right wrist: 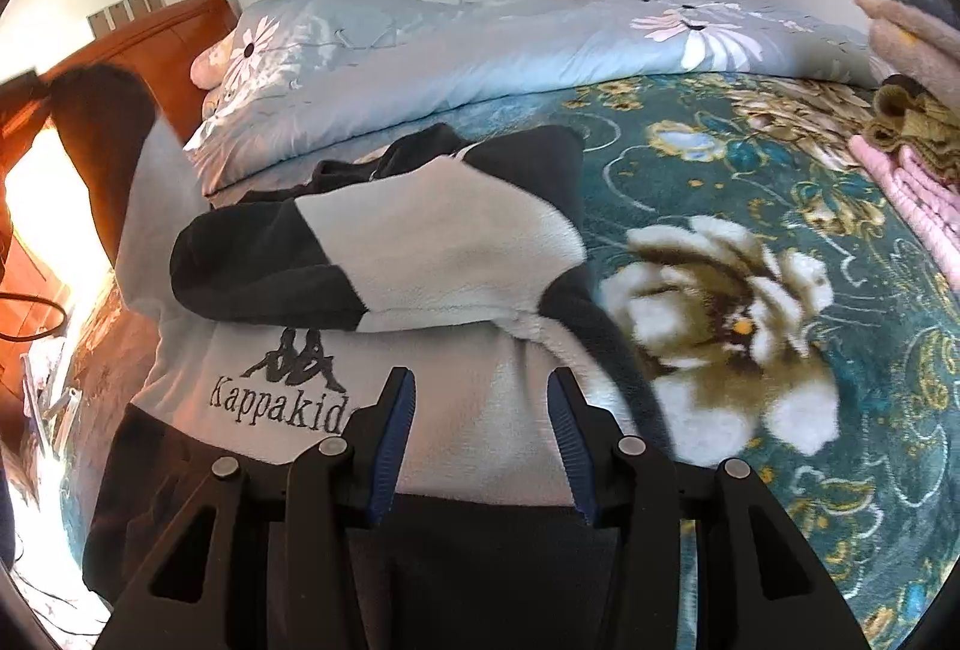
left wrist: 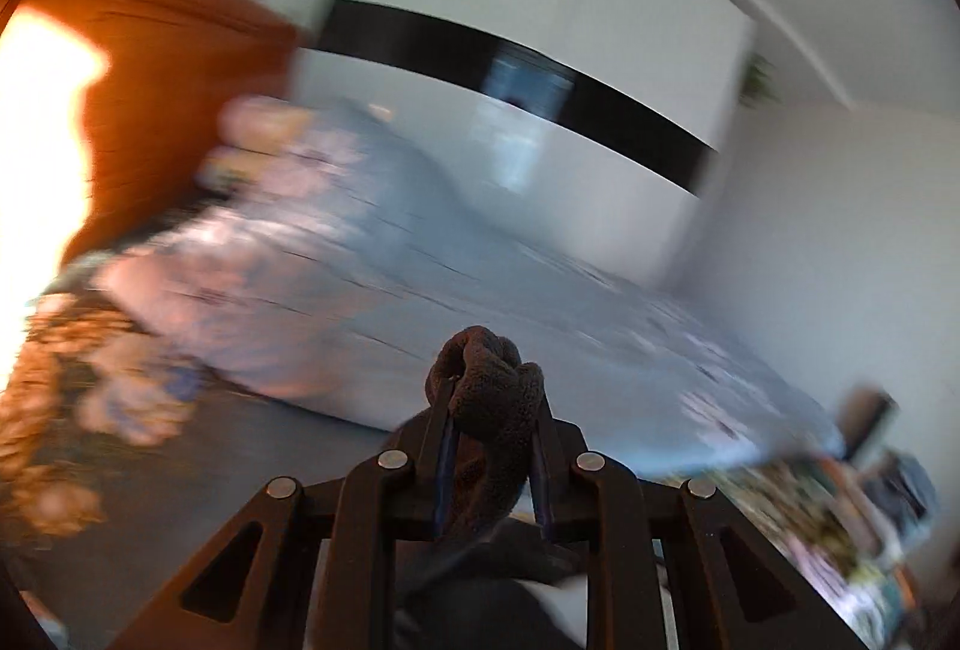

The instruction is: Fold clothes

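A black and white fleece sweatshirt (right wrist: 444, 242) with a "Kappakids" logo lies on the bed, one sleeve folded across its chest. My right gripper (right wrist: 480, 398) is open and empty, hovering just above the white front of the sweatshirt. My left gripper (left wrist: 489, 398) is shut on a bunched dark fleece part of the sweatshirt (left wrist: 486, 380) and holds it raised above the bed. The left wrist view is blurred by motion.
The bed has a teal floral blanket (right wrist: 750, 290) and a light blue floral quilt (right wrist: 480, 44) rolled at the back. A stack of folded clothes (right wrist: 912, 110) sits at the right. A wooden headboard (right wrist: 150, 38) is on the left, a white wardrobe (left wrist: 540, 50) behind.
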{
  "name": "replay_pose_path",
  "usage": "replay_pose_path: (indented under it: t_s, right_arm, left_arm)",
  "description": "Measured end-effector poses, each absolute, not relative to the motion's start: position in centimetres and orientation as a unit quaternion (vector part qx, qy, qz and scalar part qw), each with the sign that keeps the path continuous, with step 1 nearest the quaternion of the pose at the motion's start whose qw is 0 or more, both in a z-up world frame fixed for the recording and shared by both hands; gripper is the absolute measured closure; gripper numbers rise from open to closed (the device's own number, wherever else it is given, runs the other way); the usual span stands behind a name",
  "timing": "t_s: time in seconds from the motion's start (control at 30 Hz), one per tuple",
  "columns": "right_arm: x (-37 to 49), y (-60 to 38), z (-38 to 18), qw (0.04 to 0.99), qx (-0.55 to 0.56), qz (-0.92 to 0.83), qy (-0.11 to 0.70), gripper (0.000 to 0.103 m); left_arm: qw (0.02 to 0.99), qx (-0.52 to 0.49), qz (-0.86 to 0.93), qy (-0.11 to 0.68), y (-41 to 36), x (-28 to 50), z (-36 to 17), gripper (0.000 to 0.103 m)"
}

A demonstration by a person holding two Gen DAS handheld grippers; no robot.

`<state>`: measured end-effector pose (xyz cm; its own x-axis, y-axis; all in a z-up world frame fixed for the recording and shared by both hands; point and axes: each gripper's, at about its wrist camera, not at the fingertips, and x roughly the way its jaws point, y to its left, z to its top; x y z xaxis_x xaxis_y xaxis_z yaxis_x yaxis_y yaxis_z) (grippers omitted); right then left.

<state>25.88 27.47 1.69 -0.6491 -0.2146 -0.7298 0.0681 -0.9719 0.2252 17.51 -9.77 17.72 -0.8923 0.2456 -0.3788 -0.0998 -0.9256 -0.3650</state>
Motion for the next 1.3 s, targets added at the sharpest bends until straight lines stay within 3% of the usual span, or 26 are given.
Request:
replay_pose_path:
  t_s: [0.23,0.47,0.5,0.57,0.6,0.73,0.87,0.97,1.2,1.23,1.3]
  right_arm:
    - [26.7,30.1,2.1,0.048,0.405,-0.906,-0.112,0.056]
    - [27.6,32.1,1.7,0.021,0.413,-0.902,-0.128,0.056]
    - [27.6,32.2,1.6,0.019,0.414,-0.900,-0.131,0.056]
    - [27.3,32.1,1.7,0.021,0.415,-0.900,-0.131,0.056]
    - [27.2,31.9,1.8,0.025,0.414,-0.900,-0.129,0.056]
    - [25.9,30.8,2.5,0.056,0.409,-0.900,-0.136,0.056]
    - [23.2,29.4,3.5,0.118,0.395,-0.897,-0.157,0.056]
    - [19.9,28.8,3.3,0.141,0.403,-0.888,-0.170,0.048]
    - [13.0,29.4,-1.7,0.126,0.479,-0.820,-0.288,0.048]
    - [13.0,29.5,-1.7,0.126,0.476,-0.818,-0.297,0.050]
    - [13.0,28.9,-0.7,0.127,0.476,-0.825,-0.279,0.080]
  left_arm:
    - [0.212,-0.327,0.912,-0.130,5.4,15.1,10.2,0.081]
    - [0.240,-0.470,0.840,-0.128,11.8,14.3,0.0,0.076]
    - [0.252,-0.477,0.830,-0.137,11.8,14.8,-0.4,0.075]
    - [0.275,-0.489,0.813,-0.153,11.7,15.9,-1.2,0.053]
    - [0.283,-0.480,0.816,-0.149,11.5,16.8,-0.8,0.049]
    - [0.296,-0.443,0.829,-0.171,7.4,20.5,1.4,0.046]
    - [0.205,-0.413,0.877,-0.134,0.8,23.1,2.5,0.039]
    - [0.085,-0.424,0.900,-0.055,-4.1,24.7,1.3,0.038]
    - [0.016,-0.482,0.874,-0.059,-7.9,23.5,-3.1,0.038]
    - [0.007,-0.484,0.874,-0.051,-7.8,23.3,-3.5,0.038]
    - [-0.002,-0.486,0.872,-0.063,-8.0,23.0,-4.0,0.038]
